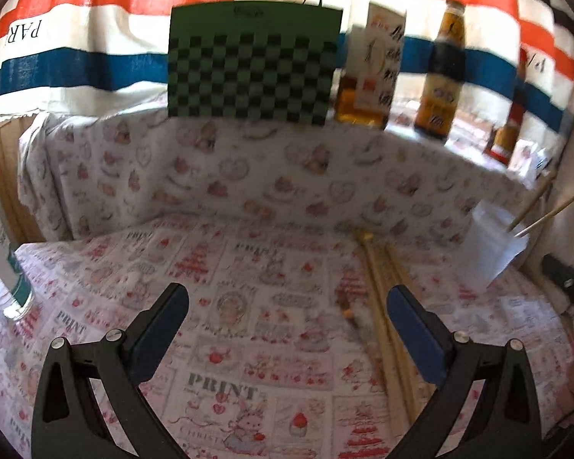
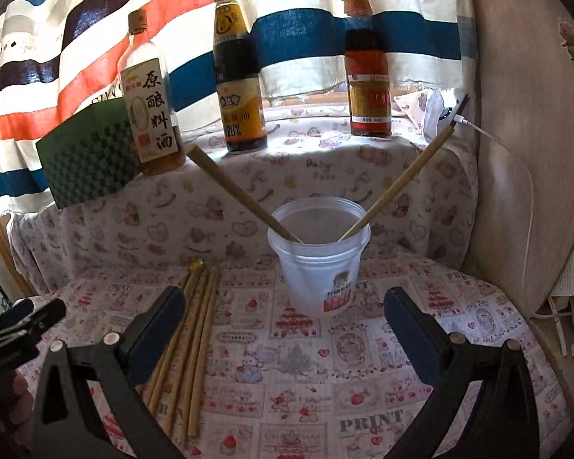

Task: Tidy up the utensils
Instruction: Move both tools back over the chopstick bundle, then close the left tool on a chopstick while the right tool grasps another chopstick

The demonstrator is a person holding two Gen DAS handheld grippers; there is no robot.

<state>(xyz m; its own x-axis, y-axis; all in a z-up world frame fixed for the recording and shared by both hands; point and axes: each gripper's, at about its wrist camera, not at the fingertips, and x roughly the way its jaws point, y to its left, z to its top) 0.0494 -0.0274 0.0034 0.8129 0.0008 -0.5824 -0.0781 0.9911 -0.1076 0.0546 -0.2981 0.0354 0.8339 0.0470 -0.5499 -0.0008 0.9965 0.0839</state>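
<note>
Both the left gripper (image 1: 287, 329) and the right gripper (image 2: 283, 329) hang spread wide and empty. Several loose chopsticks (image 2: 195, 329) lie on the tablecloth (image 2: 287, 382), just left of the plastic cup (image 2: 317, 264). Beyond them, two chopsticks (image 2: 245, 195) already lean inside that cup, so the sorting looks partly done.

2 chopsticks (image 2: 245, 194) stand in 1 cup (image 2: 317, 267), 3 bottles (image 2: 239, 72) behind (loose chopsticks (image 2: 195, 329) uncountable).

Ledge: cooking-wine bottle (image 2: 151, 103), dark sauce bottle (image 2: 241, 76), red-capped bottle (image 2: 367, 65) | left: green checkered board (image 2: 90, 157) | surface: printed tablecloth (image 2: 363, 363) | backdrop: striped curtain (image 2: 306, 26)
</note>
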